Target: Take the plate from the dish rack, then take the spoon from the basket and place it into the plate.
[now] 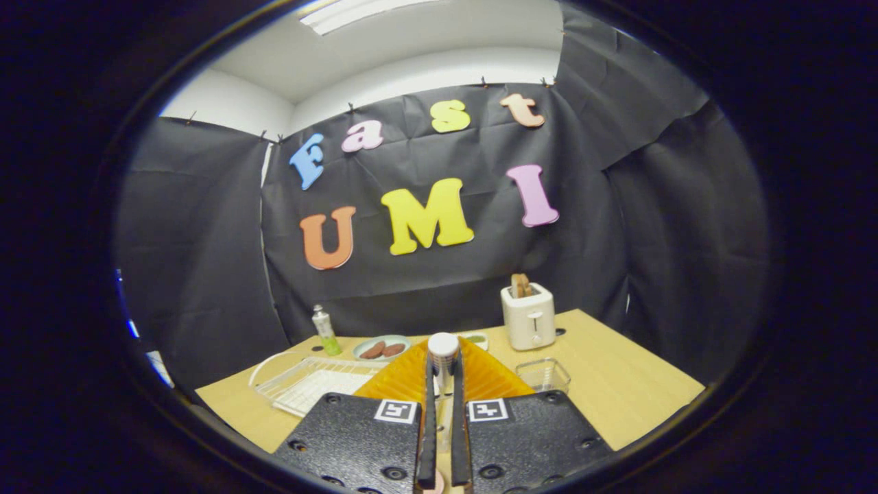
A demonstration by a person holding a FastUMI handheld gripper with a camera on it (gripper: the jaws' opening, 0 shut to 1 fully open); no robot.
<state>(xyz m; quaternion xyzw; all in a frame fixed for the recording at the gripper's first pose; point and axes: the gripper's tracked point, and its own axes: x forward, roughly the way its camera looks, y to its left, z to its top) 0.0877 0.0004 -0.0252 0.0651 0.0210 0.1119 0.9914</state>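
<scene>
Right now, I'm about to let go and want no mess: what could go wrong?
The spoon is pinched between the gripper's fingers over the plate; dropped from height, it may bounce off the ribbed surface. Swinging sideways could knock the basket beside the plate.

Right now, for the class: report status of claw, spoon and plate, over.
Claw shut on spoon, spoon upright between fingers. Orange plate just ahead, below the spoon. Dish rack and clear basket flank the plate, neither in the way.
</scene>
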